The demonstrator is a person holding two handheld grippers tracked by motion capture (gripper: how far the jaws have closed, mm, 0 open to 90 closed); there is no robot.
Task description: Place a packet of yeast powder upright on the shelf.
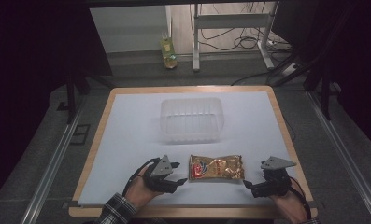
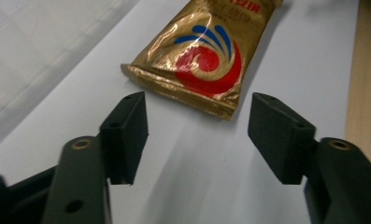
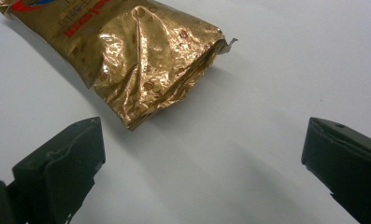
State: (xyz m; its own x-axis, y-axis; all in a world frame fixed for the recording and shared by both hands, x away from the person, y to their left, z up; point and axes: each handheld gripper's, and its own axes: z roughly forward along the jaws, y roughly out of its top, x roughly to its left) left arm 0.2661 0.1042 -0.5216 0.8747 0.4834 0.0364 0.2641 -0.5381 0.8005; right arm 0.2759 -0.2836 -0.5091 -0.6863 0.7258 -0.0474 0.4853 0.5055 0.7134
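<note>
White table (image 1: 127, 140), gold packet (image 1: 216, 167) between two wide-open, empty grippers, untouched.

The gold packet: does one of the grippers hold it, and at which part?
Nothing is held. The gold packet lies flat between the left gripper and right gripper, both open and apart from it.

A rectangular wooden table (image 1: 103, 122) with a pale wood rim is seen in the middle of the high view, and most of its top is covered by a white sheet (image 1: 131, 140). A clear, ribbed plastic tub (image 1: 191, 119) is set on the sheet just above the centre of the frame. Below it, in the lower middle, a crinkled gold foil packet with a red and blue swirl (image 1: 216, 168) is laid flat, apart from the tub.
</note>
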